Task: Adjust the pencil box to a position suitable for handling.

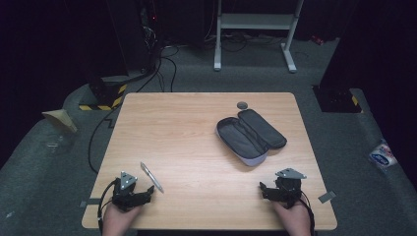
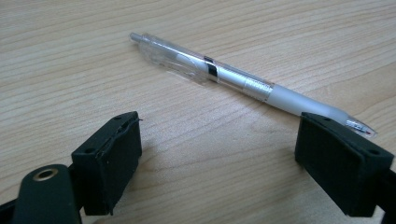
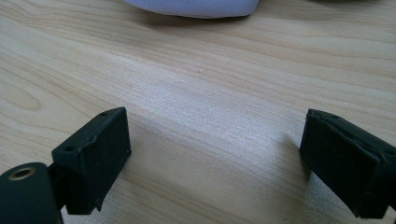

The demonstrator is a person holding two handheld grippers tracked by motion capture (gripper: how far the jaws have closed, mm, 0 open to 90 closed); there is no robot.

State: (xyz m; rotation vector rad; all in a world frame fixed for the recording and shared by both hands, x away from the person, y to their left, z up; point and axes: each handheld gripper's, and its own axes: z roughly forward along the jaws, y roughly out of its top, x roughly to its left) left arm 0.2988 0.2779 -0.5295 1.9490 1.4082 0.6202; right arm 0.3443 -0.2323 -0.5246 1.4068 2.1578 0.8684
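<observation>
Two claws sit wide open on the bench (image 1: 196, 147): our left claw (image 2: 219, 149) just short of the pen (image 2: 243, 84), right claw (image 3: 215, 154) empty near the open pencil case (image 1: 251, 135). We'd centre on the barrel, then close gently.

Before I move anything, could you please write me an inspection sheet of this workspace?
Surface: light wooden table, bare apart from the items below.
Job's things: pen lying flat near the front left corner; pencil case lying open at the right rear, nothing seen inside.
Clutter: small dark round disc behind the case; too small to identify.
Grippers: left gripper open, jaws near the pen, not holding it; right gripper open over bare wood, the case's edge ahead.
Cables: black cables run across the floor behind the table.
Surroundings: grey carpet, white metal stand, yellow-black striped base, packet on the floor at right.
</observation>
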